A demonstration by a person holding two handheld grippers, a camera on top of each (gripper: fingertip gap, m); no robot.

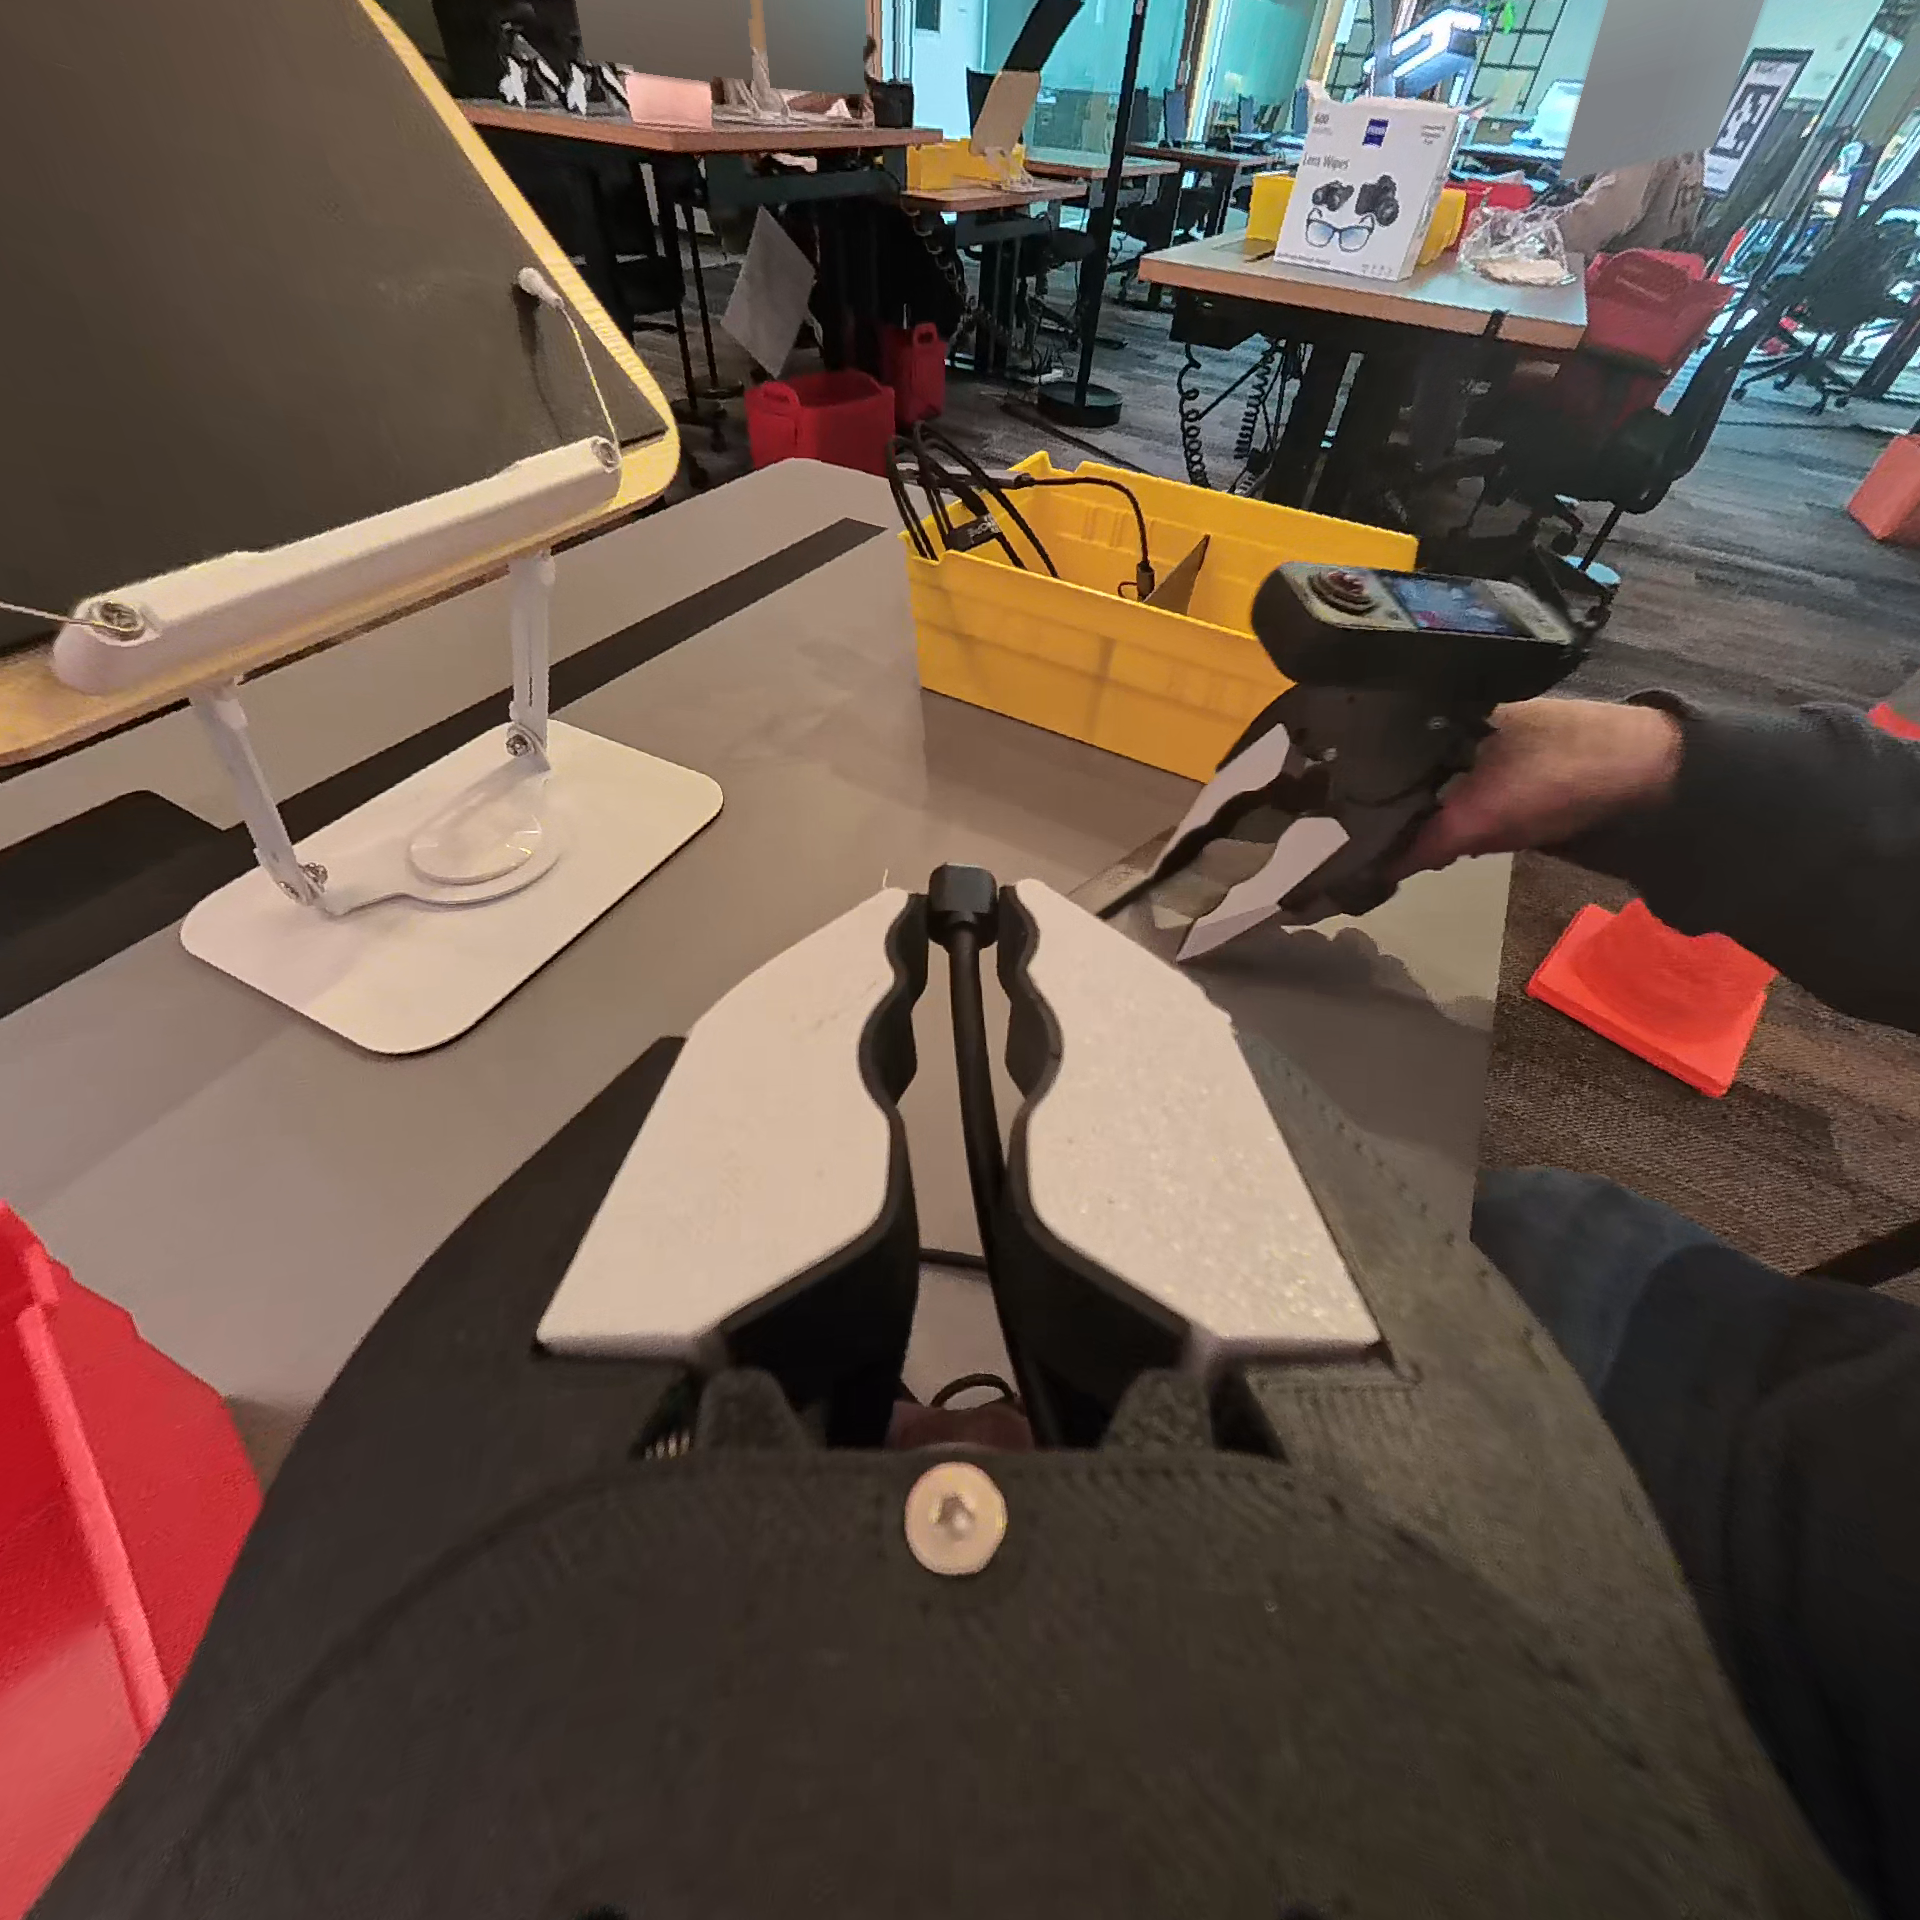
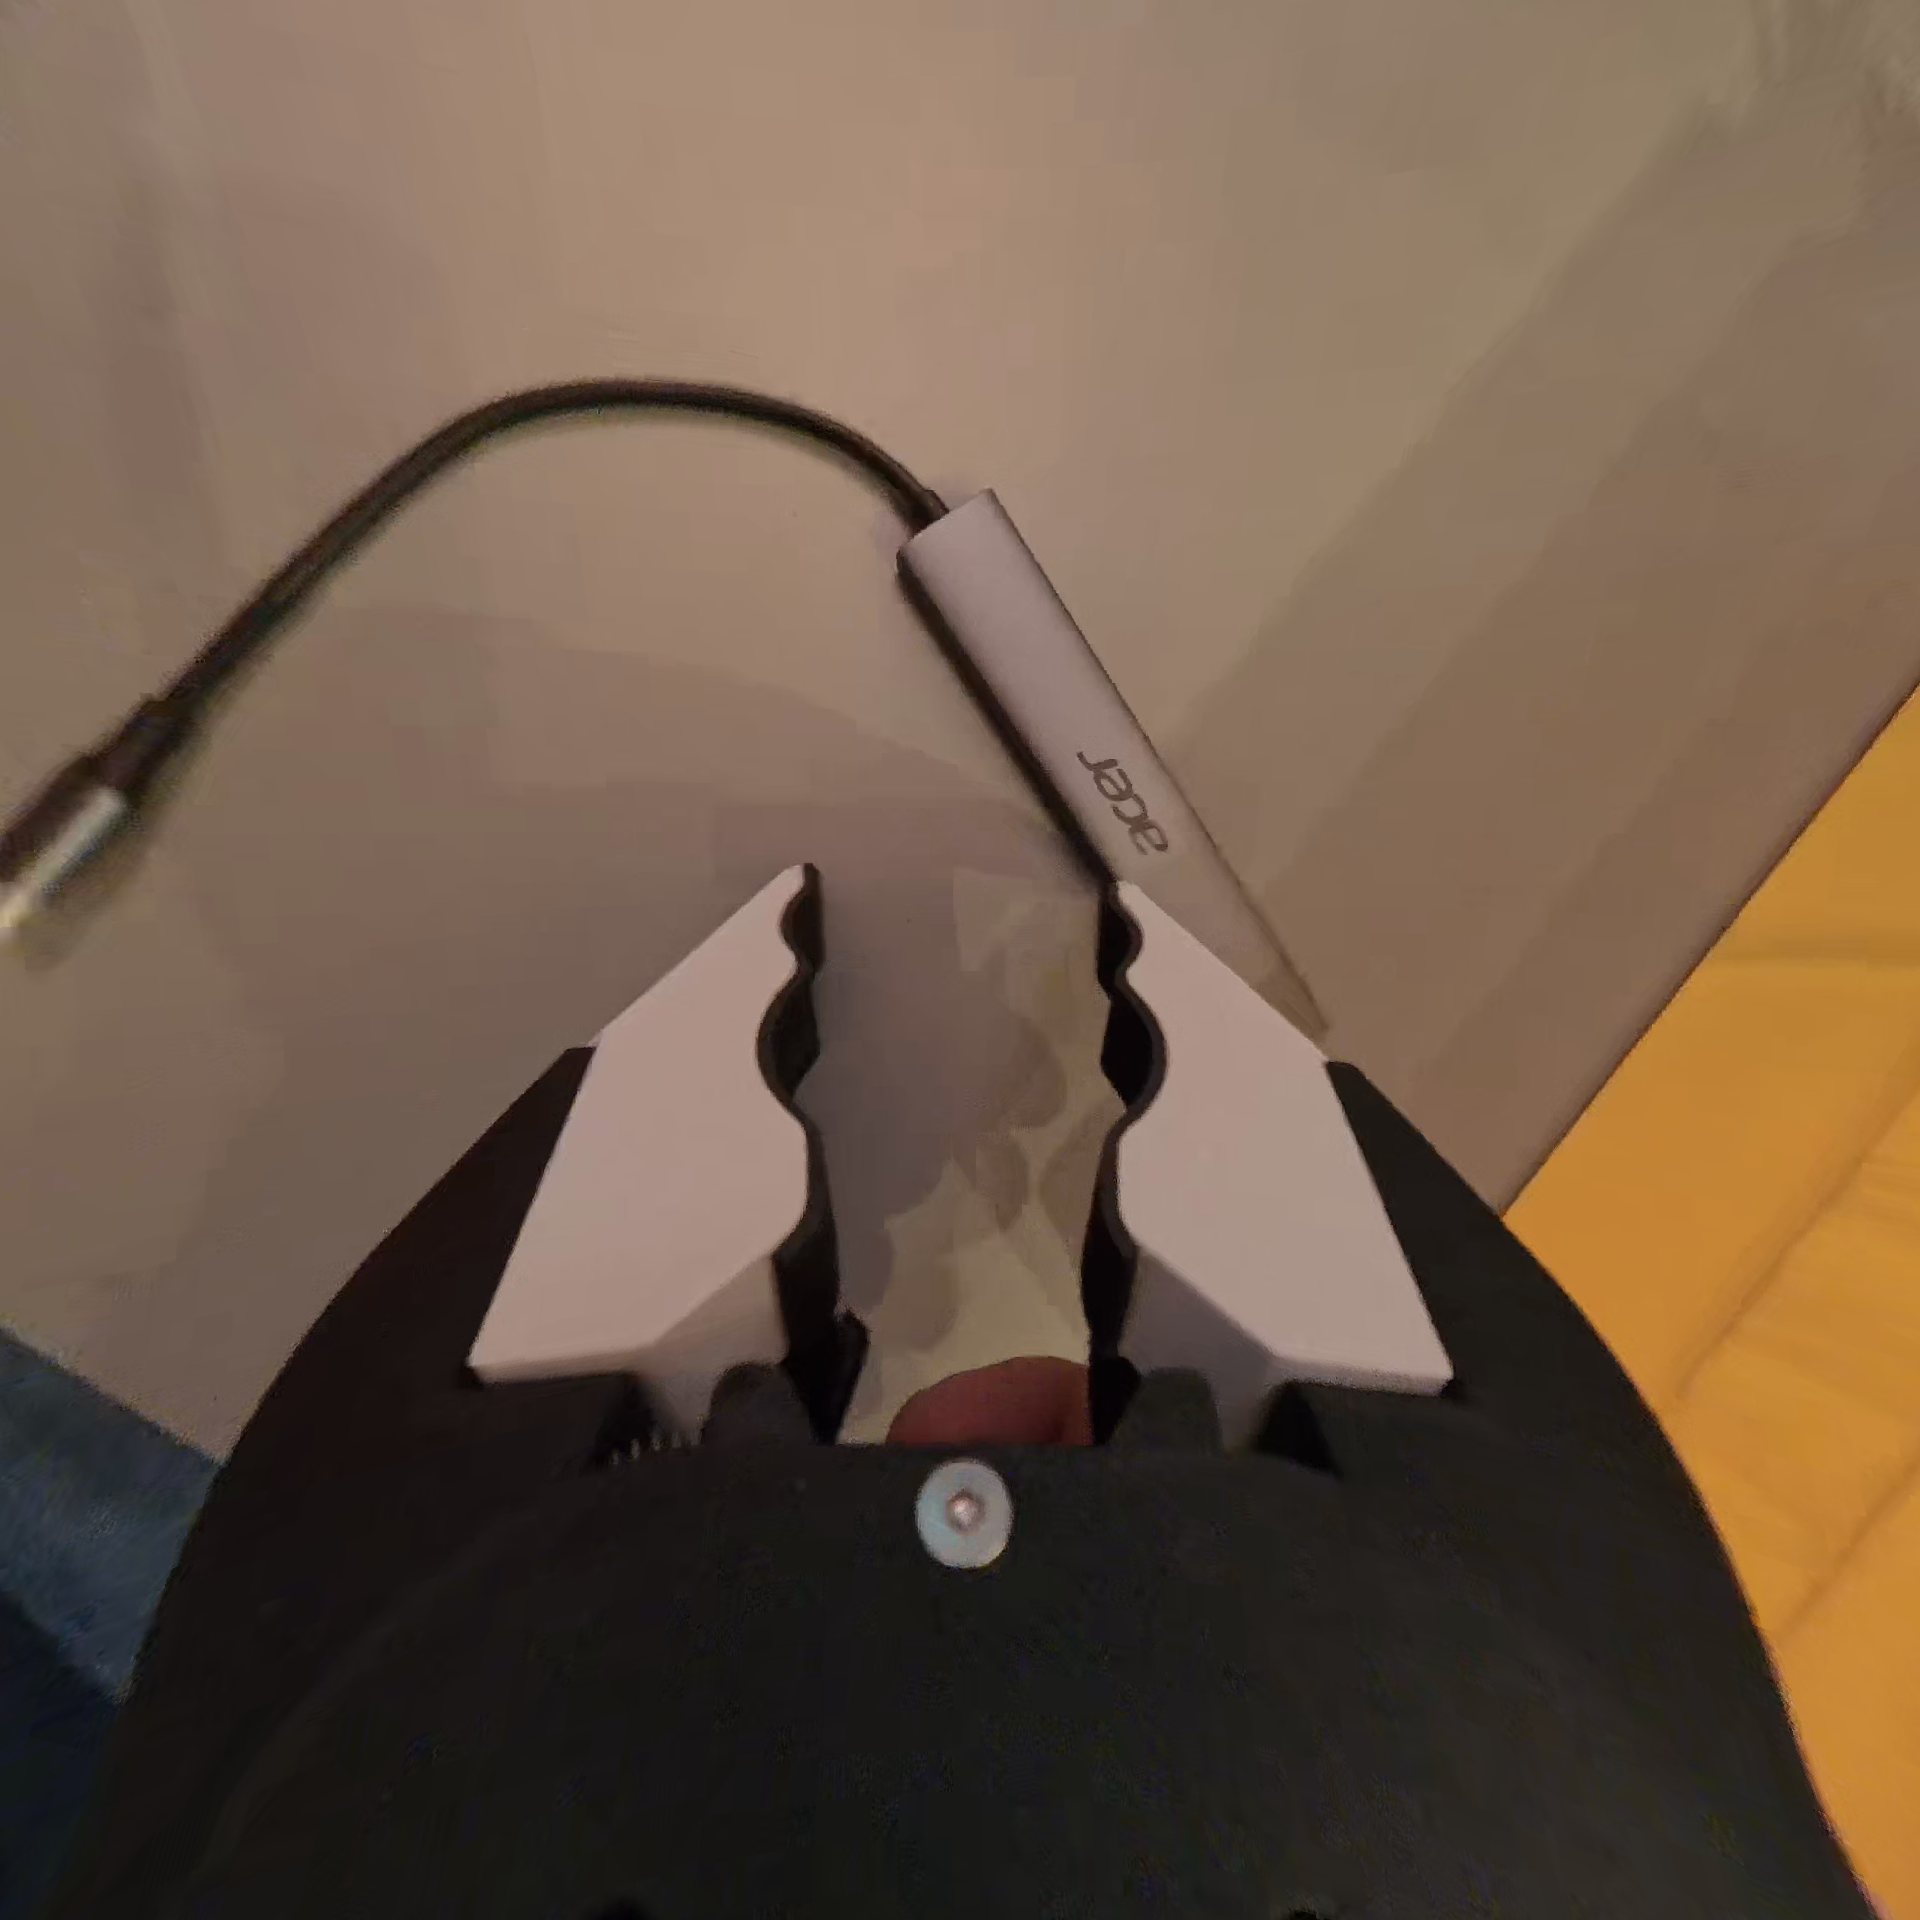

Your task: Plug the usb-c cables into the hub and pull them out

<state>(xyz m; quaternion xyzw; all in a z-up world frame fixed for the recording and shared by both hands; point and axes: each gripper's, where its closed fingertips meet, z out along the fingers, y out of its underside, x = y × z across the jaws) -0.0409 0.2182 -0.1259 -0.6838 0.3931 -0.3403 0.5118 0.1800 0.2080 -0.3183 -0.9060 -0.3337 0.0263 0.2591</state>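
Note:
My left gripper (image 1: 961,902) is shut on a black usb-c cable (image 1: 975,1060). Its plug (image 1: 962,902) sticks out past the fingertips, above the grey table (image 1: 727,686). My right gripper (image 2: 961,883) is open and empty, pointing down at the table. A slim grey hub (image 2: 1101,748) lies just ahead of its right fingertip, partly hidden behind that finger. The hub's own black lead (image 2: 499,468) curves left to a metal plug (image 2: 57,842). In the left wrist view the right gripper (image 1: 1195,894) shows at the right, open, tips near the table, over the hub's end (image 1: 1127,883).
A white tablet stand (image 1: 447,862) holding a tilted board (image 1: 260,312) stands at the left. A yellow bin (image 1: 1122,613) with black cables sits at the table's far edge. A red bin (image 1: 73,1507) is at the near left. The table edge (image 1: 1496,1039) is right of the grippers. The grippers' ends are close to 30 centimetres from one another.

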